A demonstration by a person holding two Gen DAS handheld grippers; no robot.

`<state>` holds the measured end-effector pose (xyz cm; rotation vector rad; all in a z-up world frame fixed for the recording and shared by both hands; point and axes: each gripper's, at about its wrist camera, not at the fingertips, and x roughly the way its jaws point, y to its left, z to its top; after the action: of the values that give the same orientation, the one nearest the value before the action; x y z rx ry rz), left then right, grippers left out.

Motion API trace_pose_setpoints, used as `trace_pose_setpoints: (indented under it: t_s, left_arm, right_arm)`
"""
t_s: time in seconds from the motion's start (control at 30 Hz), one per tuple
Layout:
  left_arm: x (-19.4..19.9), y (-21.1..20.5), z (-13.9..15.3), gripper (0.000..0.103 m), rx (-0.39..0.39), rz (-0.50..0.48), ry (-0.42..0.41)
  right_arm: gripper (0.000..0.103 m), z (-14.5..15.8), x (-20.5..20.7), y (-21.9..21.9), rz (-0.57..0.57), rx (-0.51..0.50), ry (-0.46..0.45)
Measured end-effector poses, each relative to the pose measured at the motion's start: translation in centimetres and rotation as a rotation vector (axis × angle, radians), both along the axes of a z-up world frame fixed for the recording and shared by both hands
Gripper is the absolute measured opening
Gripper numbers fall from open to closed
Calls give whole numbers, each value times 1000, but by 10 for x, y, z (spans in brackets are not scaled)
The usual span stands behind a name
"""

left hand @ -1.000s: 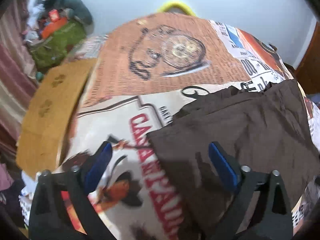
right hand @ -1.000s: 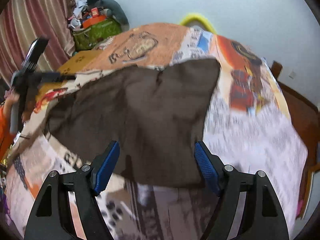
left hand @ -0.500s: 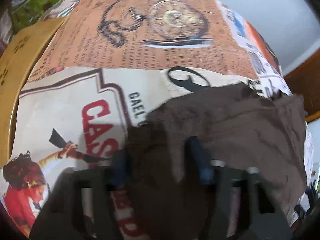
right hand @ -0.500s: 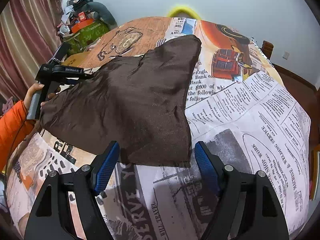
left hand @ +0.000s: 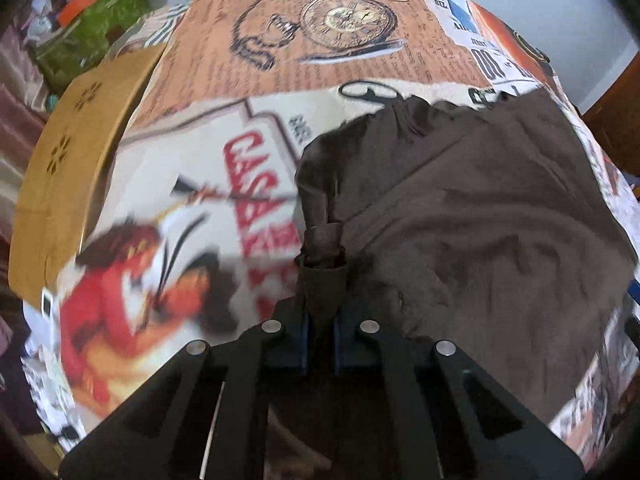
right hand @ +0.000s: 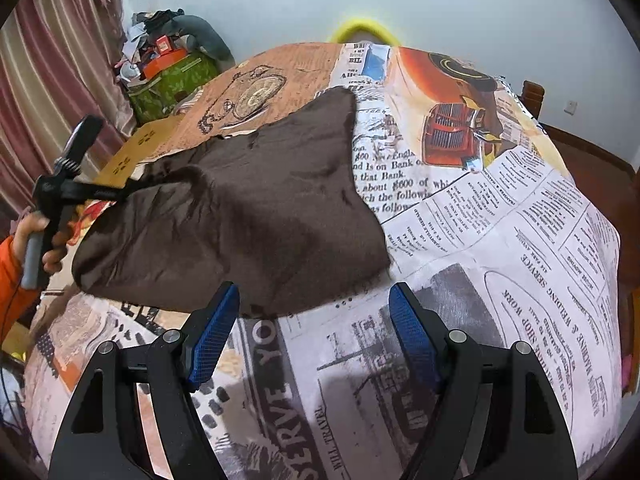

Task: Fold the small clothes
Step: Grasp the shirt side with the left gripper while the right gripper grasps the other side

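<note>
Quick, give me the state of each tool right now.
Left tool: shut on the brown garment, a bunched corner pinched between its fingers.
Right tool: open, holding nothing, its fingers above the garment's near edge.

Left of the brown garment (left hand: 480, 216), the red figure print on the printed cloth (left hand: 192, 152) is smeared by motion blur — its lettering unreadable. The garment's pinched corner hides the left gripper's (left hand: 320, 320) blue pads almost entirely. Its lower right runs behind the frame's dark rim. From the right wrist view, the person's hand (right hand: 38, 236) left of the garment is cut off at the sleeve.
</note>
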<state>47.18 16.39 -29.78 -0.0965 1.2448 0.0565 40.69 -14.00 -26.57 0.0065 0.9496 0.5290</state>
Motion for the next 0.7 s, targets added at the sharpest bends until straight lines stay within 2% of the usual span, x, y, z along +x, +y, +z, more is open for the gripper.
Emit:
trace_pose_setpoints:
  t_s: [0.2, 0.3, 0.4, 0.5, 0.6, 0.7]
  left_arm:
    - [-58, 0, 12, 4, -17, 0, 20]
    - [-79, 1, 17, 4, -7, -11, 13]
    - [-87, 8, 24, 6, 36, 8, -20]
    - [-76, 16, 30, 6, 48, 19, -41]
    - [-54, 16, 32, 8, 95, -6, -57]
    - [-32, 18, 32, 16, 116, -9, -70]
  right_arm:
    - [74, -2, 2, 6, 16, -4, 9]
    - [74, -3, 9, 7, 18, 33, 27]
    - [74, -7, 22, 8, -8, 69, 58]
    - [74, -8, 32, 7, -46, 114, 66]
    - [62, -6, 34, 9, -74, 114, 47]
    - [39, -9, 38, 9, -87, 97, 34]
